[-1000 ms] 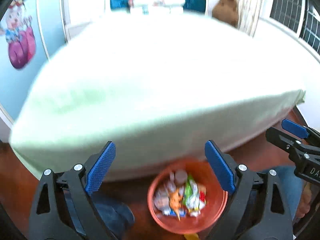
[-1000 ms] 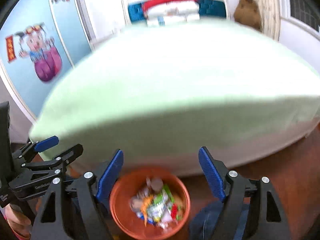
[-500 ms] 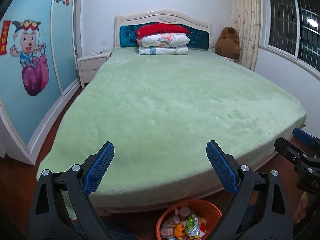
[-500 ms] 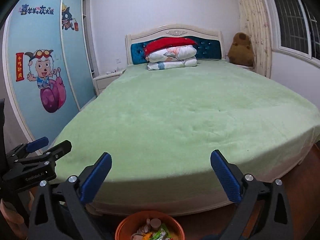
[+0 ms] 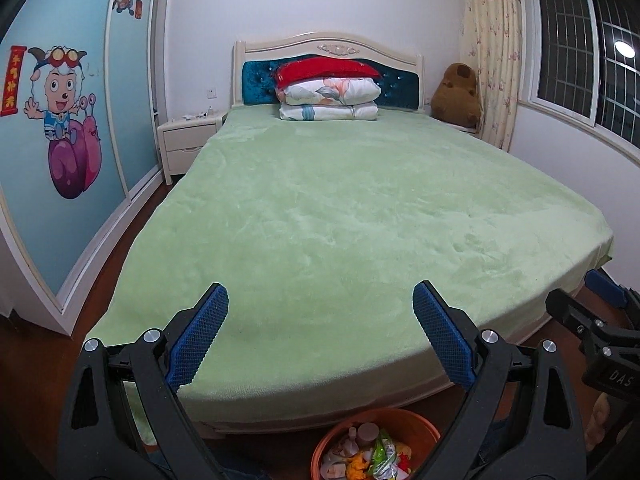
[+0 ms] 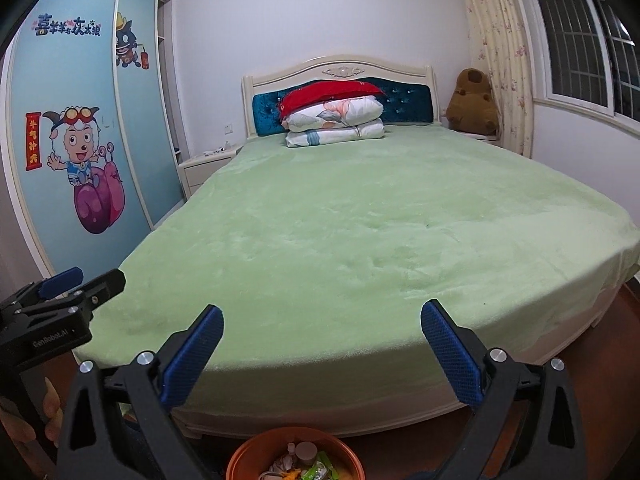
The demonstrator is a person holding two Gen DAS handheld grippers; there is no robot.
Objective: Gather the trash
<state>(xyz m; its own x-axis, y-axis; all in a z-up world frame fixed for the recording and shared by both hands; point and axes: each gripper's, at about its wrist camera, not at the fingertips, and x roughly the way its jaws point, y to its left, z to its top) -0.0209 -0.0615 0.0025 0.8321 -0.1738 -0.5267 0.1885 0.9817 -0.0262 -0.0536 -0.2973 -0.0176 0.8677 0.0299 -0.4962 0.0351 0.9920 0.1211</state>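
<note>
An orange bin (image 5: 420, 432) full of mixed trash such as wrappers and small cups stands on the floor at the foot of the bed; it also shows in the right wrist view (image 6: 256, 452). My left gripper (image 5: 322, 326) is open and empty, held above the bin and facing the bed. My right gripper (image 6: 320, 342) is open and empty beside it. Each gripper shows at the edge of the other's view. I see no loose trash on the green bedcover (image 5: 352, 216).
The green bed (image 6: 360, 232) fills the room ahead, with folded bedding and a red pillow (image 5: 328, 70) at the headboard. A nightstand (image 5: 186, 138) and a cartoon wardrobe (image 5: 60, 120) stand left. A brown plush toy (image 5: 458, 94) and window are at the right.
Both grippers have tilted up and back from the bin, so the whole bed and room now show. The bin has slid to the bottom edge. The jaws stay open.
</note>
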